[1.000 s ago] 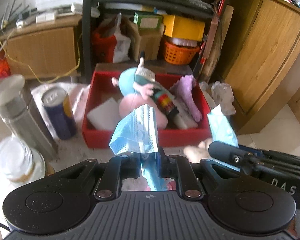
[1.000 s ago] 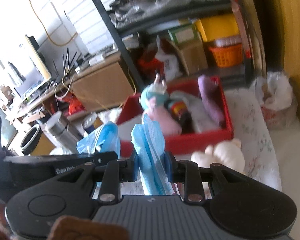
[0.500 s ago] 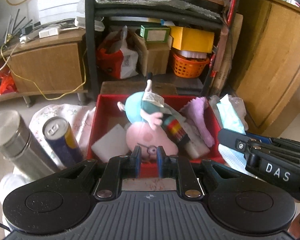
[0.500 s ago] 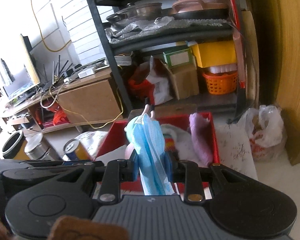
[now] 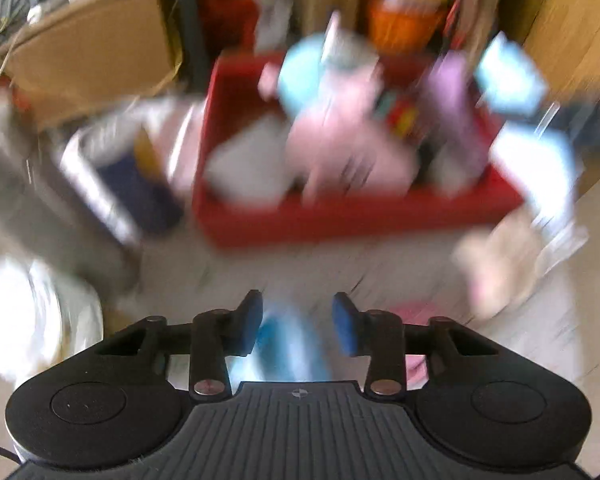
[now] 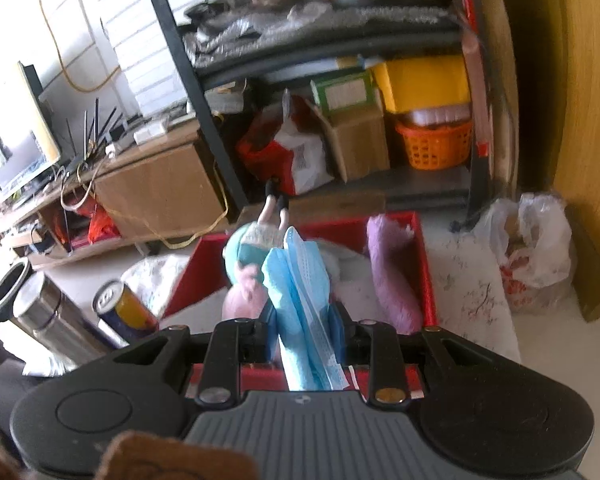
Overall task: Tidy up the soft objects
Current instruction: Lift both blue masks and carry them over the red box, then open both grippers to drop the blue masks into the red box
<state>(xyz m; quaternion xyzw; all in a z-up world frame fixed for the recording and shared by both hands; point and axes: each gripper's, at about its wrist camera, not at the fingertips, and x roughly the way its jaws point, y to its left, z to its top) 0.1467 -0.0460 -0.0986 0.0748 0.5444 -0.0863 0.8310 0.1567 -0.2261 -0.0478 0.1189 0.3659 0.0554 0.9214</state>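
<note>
The left wrist view is blurred by motion. My left gripper (image 5: 296, 326) is open, with a blue face mask (image 5: 288, 344) lying on the table below and between its fingers. My right gripper (image 6: 305, 338) is shut on another blue face mask (image 6: 300, 304), held above the near edge of the red tray (image 6: 424, 280). The tray (image 5: 340, 212) holds a pink and teal plush toy (image 6: 244, 280), a purple cloth (image 6: 392, 276) and a white block (image 5: 248, 168). The held mask also shows at the right of the left wrist view (image 5: 508, 76).
A steel flask (image 6: 48, 320) and a blue and yellow can (image 6: 124, 308) stand left of the tray. A cream plush (image 5: 496, 264) lies on the table at the right. A plastic bag (image 6: 532, 248), a wooden cabinet (image 6: 588, 120) and a shelf rack (image 6: 340, 80) are behind.
My left gripper has let go of its mask and opened, and has tilted down toward the table. My right gripper has kept its mask and moved over the tray.
</note>
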